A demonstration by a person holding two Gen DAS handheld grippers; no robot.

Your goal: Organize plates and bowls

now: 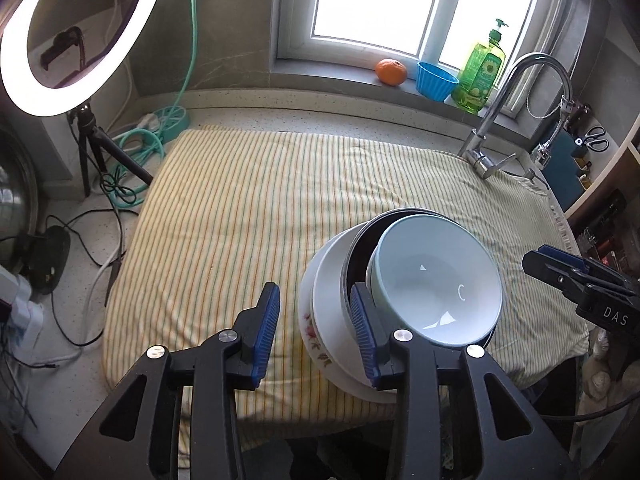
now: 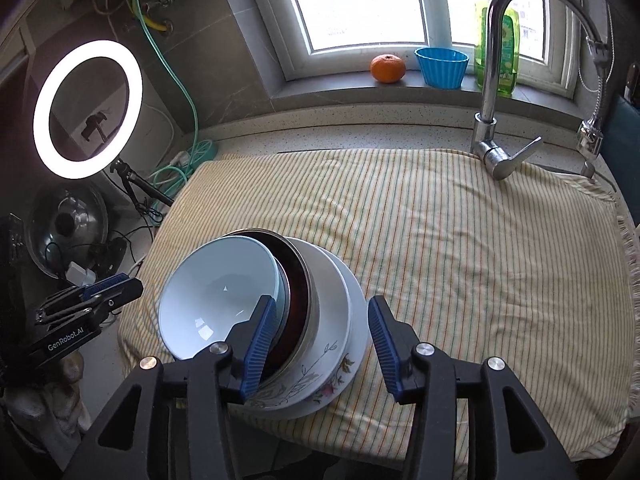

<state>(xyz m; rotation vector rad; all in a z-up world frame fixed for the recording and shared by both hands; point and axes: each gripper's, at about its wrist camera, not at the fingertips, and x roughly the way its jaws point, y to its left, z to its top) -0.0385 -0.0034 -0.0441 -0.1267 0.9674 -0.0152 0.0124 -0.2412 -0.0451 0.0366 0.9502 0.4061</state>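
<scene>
Two grippers, left (image 1: 316,332) & right (image 2: 318,344), fingers half-wide, holding nothing. Stack (image 2: 320,312) sits on cloth (image 2: 460,248) near front edge of surface; pale bowl (image 2: 216,296) on top, tilted. Probably letting go: back off straight w/o bumping rims, else bowl slides.

We see pale blue ceramic bowl (image 1: 436,284) nested in dark metal-rimmed bowl (image 2: 298,292), in white bowl (image 2: 332,312), on floral white plate (image 2: 340,372), on striped yellow cloth (image 1: 240,220). Chrome faucet (image 1: 500,112) behind right; glowing ring light (image 1: 76,36) behind left.
</scene>
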